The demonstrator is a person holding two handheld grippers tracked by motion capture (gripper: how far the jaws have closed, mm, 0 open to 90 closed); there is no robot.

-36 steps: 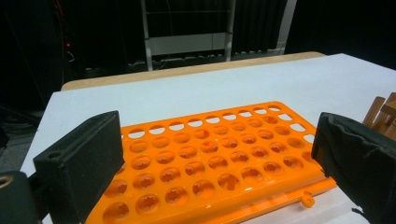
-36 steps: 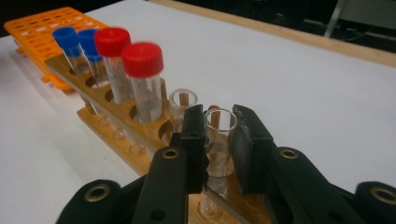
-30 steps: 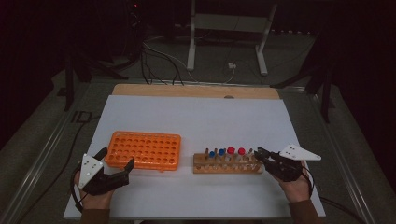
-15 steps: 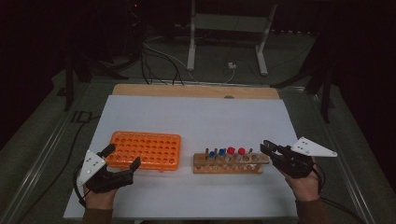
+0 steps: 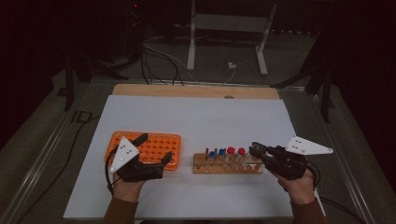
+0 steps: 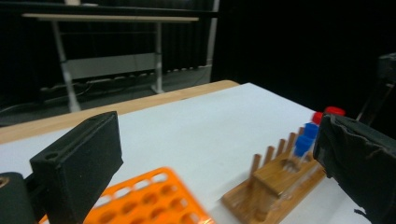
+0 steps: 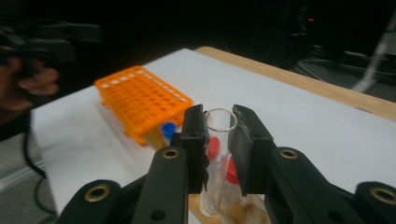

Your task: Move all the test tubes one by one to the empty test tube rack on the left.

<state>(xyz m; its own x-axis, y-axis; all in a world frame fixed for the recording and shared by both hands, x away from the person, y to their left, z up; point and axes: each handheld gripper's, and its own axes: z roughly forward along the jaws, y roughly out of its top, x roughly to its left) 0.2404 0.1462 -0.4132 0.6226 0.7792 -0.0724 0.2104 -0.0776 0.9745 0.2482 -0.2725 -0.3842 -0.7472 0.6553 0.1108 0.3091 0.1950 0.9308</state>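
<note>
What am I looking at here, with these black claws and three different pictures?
A person at a table holds a hand-operated two-jaw gripper in each hand. One camera looks down from above; the other two ride on the grippers. On the white table lie an orange tube rack and a wooden rack with red- and blue-capped tubes. The right gripper is shut on a clear, uncapped test tube. The left gripper is open and empty, over the orange rack.
</note>
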